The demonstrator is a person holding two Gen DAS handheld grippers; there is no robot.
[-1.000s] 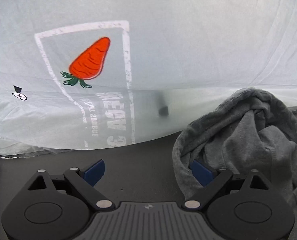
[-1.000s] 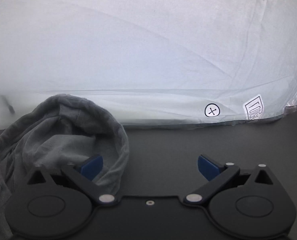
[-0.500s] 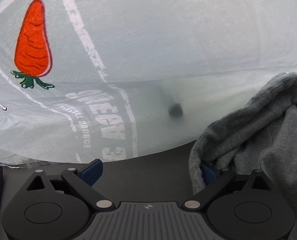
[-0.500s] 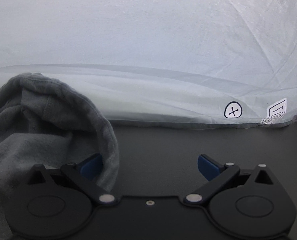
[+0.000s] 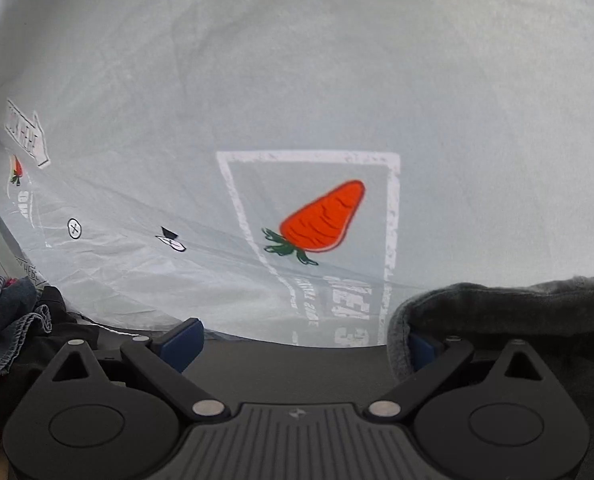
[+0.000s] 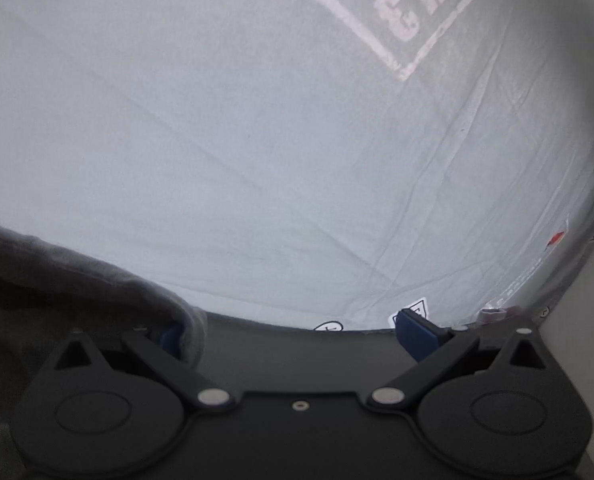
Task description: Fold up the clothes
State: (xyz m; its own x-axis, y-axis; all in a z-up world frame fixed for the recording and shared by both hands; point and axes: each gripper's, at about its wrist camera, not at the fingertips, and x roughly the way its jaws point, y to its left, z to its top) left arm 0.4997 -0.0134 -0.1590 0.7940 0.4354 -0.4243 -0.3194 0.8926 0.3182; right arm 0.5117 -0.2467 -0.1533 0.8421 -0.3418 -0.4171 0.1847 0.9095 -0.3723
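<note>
The left wrist view alone shows an orange carrot print (image 5: 323, 216) with green leaves inside a white printed frame on the pale sheet (image 5: 297, 80), ahead of the left gripper (image 5: 301, 342) and a little to its right. It alone also shows a heap of dark and striped clothes (image 5: 13, 320) just beside the gripper's left finger. The right wrist view shows mirrored white lettering (image 6: 409, 4) in a frame far ahead and to the right on that sheet, and a small printed label near its hem just beyond the right finger.

The gray sweatshirt (image 5: 505, 312) is bunched, not flat. In the left view it lies over the gripper's right finger, hiding most of the blue pad. In the right view it drapes over the left finger of the right gripper (image 6: 297, 338), so it hangs between the two tools.

Both grippers stand spread wide, with nothing between their fingers.

The sweatshirt is a soft, heathered knit with a thick rolled edge. The sheet is thin, smooth and lightly creased. The surface (image 5: 289, 364) under the fingers is dark and matte. The gripper bodies are black plastic with round discs and blue pads.
</note>
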